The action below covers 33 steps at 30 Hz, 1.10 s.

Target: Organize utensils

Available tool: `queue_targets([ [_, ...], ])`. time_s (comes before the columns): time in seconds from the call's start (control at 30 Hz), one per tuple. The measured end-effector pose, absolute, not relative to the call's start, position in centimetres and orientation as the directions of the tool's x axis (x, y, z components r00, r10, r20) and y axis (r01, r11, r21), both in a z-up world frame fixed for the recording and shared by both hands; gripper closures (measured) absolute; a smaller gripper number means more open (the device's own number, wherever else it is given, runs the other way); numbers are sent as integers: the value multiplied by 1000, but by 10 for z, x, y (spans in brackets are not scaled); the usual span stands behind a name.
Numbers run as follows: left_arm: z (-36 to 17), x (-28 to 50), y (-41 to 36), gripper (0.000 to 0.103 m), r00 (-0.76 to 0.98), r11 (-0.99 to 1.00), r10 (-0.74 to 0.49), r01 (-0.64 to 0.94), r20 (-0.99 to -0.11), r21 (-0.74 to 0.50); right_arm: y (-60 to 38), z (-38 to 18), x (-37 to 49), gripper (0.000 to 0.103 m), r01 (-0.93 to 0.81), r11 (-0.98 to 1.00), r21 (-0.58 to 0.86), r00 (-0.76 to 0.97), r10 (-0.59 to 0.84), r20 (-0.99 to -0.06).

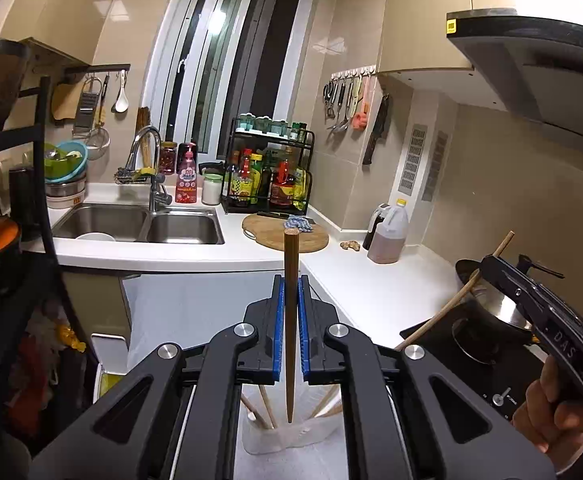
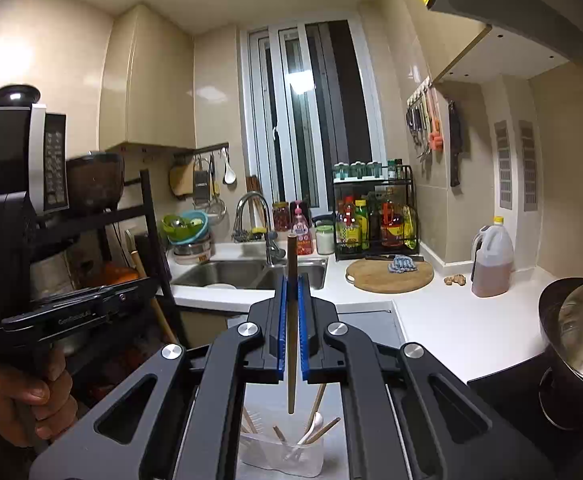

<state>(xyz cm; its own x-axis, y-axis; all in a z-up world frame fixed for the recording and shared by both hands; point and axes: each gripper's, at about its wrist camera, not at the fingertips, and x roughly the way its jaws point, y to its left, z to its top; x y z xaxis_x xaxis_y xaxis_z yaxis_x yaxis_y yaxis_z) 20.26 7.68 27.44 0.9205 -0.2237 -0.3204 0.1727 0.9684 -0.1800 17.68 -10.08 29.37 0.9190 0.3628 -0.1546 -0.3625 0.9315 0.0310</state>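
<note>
In the left wrist view my left gripper (image 1: pixel 290 280) is shut on a dark brown chopstick (image 1: pixel 290 332) that stands upright between the blue pads, thin tip down. Its tip hangs above a translucent utensil holder (image 1: pixel 267 436) with several chopsticks in it. At the right of that view, a hand carries my right gripper (image 1: pixel 487 265), shut on a pale wooden chopstick (image 1: pixel 447 308) that slants. In the right wrist view the right gripper (image 2: pixel 291 280) clamps that pale chopstick (image 2: pixel 290 344) upright over the clear holder (image 2: pixel 281 460), which holds chopsticks and a white spoon (image 2: pixel 311 428).
A white counter (image 1: pixel 351 280) runs along the back with a double sink (image 1: pixel 139 224), a round cutting board (image 1: pixel 267 232), a condiment rack (image 1: pixel 267 176) and an oil jug (image 1: pixel 389 232). A steel pot (image 2: pixel 579 332) sits on the hob at right. A black shelf with a microwave (image 2: pixel 15 160) stands at left.
</note>
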Motion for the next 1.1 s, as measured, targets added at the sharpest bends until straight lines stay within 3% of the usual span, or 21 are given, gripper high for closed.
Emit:
queue_targets([
  [0.43, 211, 251, 63, 95, 865, 975, -218, 172, -452, -140, -60, 217, 241, 97, -409, 913, -10, 848, 376, -373],
  [0.5, 214, 243, 64, 83, 872, 978, -208, 169, -443, -126, -63, 213, 240, 88, -399, 917, -5, 849, 368, -380],
  [0.6, 223, 226, 68, 83, 889, 980, -194, 158, -416, -119, -75, 216, 233, 69, -375, 927, 16, 860, 354, -367],
  [0.73, 234, 188, 74, 81, 919, 982, -176, 137, -352, -134, -92, 225, 206, 63, -362, 932, 29, 877, 351, -329],
  [0.97, 208, 116, 71, 43, 953, 989, -91, 53, -287, -135, -119, 210, 135, 22, -301, 953, 14, 921, 295, -254],
  [1.1, 161, 83, 68, 21, 945, 989, -43, -6, -325, -150, -128, 181, 102, 9, -237, 971, 25, 936, 235, -262],
])
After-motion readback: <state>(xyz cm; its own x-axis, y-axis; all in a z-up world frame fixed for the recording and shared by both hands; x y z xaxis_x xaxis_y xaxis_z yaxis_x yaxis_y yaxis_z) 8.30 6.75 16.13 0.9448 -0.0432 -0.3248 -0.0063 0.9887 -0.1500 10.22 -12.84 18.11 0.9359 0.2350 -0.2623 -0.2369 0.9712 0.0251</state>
